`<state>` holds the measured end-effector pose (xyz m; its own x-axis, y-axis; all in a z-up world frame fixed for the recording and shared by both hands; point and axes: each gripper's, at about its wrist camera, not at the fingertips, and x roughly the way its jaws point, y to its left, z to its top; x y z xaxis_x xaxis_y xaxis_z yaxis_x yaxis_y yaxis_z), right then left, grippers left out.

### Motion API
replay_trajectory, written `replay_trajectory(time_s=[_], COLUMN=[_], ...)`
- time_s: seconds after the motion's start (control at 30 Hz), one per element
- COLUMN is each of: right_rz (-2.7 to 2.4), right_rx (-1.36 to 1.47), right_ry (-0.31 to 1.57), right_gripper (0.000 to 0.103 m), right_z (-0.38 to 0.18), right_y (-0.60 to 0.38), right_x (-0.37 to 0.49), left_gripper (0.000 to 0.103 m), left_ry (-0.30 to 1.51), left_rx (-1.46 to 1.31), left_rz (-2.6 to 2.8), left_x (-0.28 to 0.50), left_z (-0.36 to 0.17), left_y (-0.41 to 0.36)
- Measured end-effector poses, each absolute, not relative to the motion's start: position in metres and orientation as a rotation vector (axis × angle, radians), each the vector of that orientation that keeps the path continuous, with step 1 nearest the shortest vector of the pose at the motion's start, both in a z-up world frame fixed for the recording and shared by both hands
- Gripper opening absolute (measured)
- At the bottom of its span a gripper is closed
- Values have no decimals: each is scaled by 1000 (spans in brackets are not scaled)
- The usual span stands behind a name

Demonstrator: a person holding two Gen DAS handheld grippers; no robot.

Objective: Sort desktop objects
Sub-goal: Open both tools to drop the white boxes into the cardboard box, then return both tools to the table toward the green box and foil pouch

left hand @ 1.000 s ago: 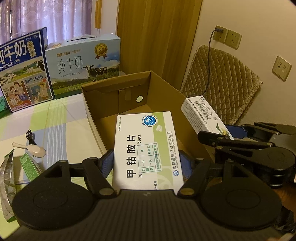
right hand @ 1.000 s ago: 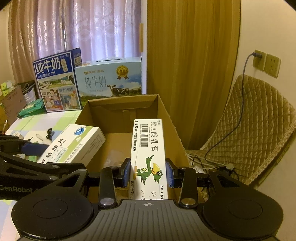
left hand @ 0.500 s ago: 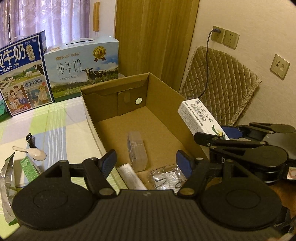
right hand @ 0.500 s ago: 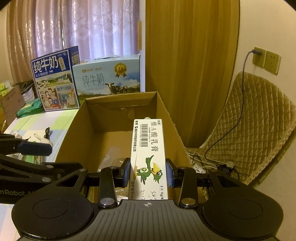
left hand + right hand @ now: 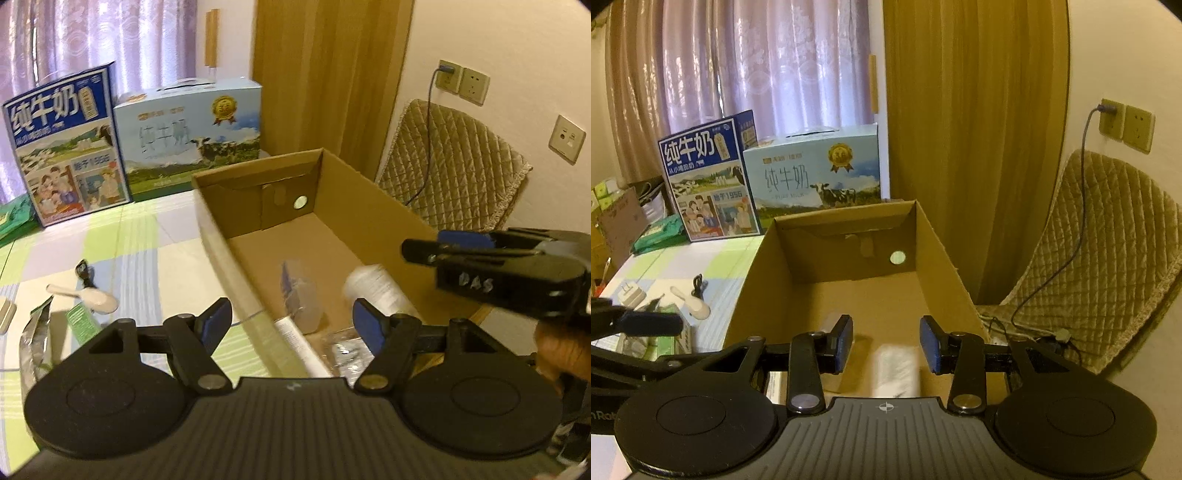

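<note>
An open cardboard box [image 5: 373, 192] stands on the checked tablecloth. My left gripper [image 5: 291, 325] hangs open over its near end, holding nothing. Inside lie a clear plastic case [image 5: 301, 295], the edge of a white medicine box [image 5: 299, 345] and a clear bag of metal bits [image 5: 345, 352]. A blurred white ointment box [image 5: 376, 291] is inside near the right wall. My right gripper [image 5: 886, 343] is open above the cardboard box [image 5: 831, 258], with the blurred ointment box [image 5: 895, 373] just under its jaws. In the left wrist view the right gripper [image 5: 424, 251] reaches in from the right.
Two milk cartons [image 5: 66, 147] [image 5: 188, 140] stand behind the box. Left of it lie a white scoop [image 5: 92, 299], a black cable [image 5: 83, 271], a foil pouch [image 5: 35, 332] and a small green box [image 5: 79, 317]. A quilted chair [image 5: 454, 184] is at the right.
The left gripper opened first and its white tablet box dropped into the cardboard box. The right gripper has now opened too, and the ointment box has left its fingers and gone down.
</note>
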<state>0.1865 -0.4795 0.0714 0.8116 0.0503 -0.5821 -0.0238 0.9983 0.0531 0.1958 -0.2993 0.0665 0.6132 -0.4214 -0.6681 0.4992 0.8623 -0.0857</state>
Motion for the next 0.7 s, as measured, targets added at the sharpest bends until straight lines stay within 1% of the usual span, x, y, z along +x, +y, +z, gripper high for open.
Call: replay_trajectory(time_s=[0.07,0.17,0.4,0.43,0.57,0.63,0.7], right_rz=[39,40,66,73,106,127,149], right_rx=[54,79,85,83,97,88,70], right_ry=[618,612,624,627,632,640,649], right_gripper=[48,57,66,69,87,91,94], right_z=[72,73,79,80,86,87,87], right_y=[-479,-477,-453,-448,-424,-412,-396], right_x=[182,172,145,141,122,116,109], left_gripper=[68,69,73,73,77,80,85], left_ry=[740,744,756,757,755,757,760], left_rx=[109,90,56,50,37,26,24], left_rz=[-515,-487,-439,-432,-396,-377,-355], left_x=[193,189,171,167,155,151,145], left_z=[65,63,60,59,58,57,56], left_y=[-289,-271,-231,-225,-199,-186,-173])
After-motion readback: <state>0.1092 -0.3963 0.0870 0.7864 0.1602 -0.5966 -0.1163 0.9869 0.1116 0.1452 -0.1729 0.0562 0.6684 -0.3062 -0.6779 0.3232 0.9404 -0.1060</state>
